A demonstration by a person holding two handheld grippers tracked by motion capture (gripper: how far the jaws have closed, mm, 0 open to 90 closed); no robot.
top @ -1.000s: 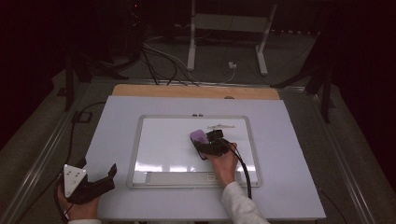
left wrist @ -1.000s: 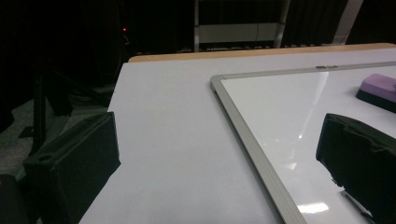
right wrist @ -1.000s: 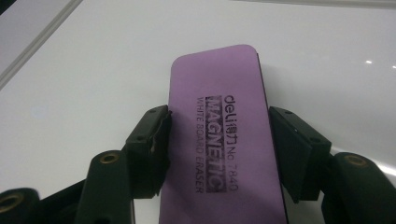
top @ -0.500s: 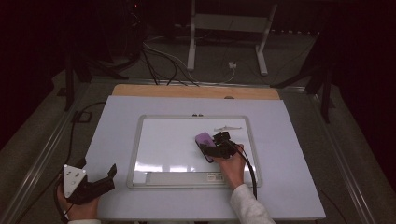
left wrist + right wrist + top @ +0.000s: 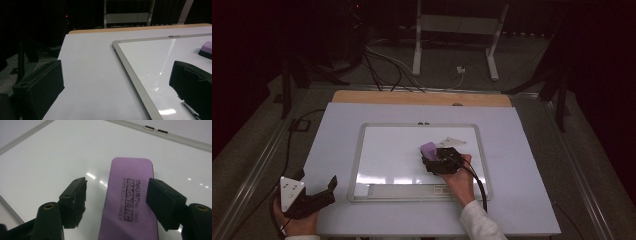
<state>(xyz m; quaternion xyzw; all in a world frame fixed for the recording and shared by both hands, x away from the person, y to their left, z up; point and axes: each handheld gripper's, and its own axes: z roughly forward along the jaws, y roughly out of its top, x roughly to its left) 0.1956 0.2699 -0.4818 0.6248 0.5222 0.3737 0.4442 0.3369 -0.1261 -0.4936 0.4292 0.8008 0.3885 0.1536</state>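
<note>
A purple whiteboard eraser (image 5: 428, 148) (image 5: 127, 202) lies flat on the whiteboard (image 5: 387, 150), right of its middle. My right gripper (image 5: 432, 157) (image 5: 117, 187) is low over the eraser's near end. Its jaws are open and straddle the eraser: the left one stands clear of it and the right one sits at its edge. At the table's front left corner my left gripper (image 5: 319, 195) (image 5: 117, 95) is open with nothing between its jaws. From there the board's left frame (image 5: 130, 67) runs ahead, with the eraser (image 5: 206, 48) at far right.
The whiteboard lies in the middle of a white tabletop (image 5: 522, 165) with a wooden strip (image 5: 412, 97) at its far edge. Two small clips (image 5: 153, 129) sit on the board's top frame. Stand legs (image 5: 492, 50) and cables (image 5: 382, 65) are on the floor beyond.
The right hand and gripper have shifted a little to the right, and the eraser has moved slightly right with them. The left gripper has stayed put.
</note>
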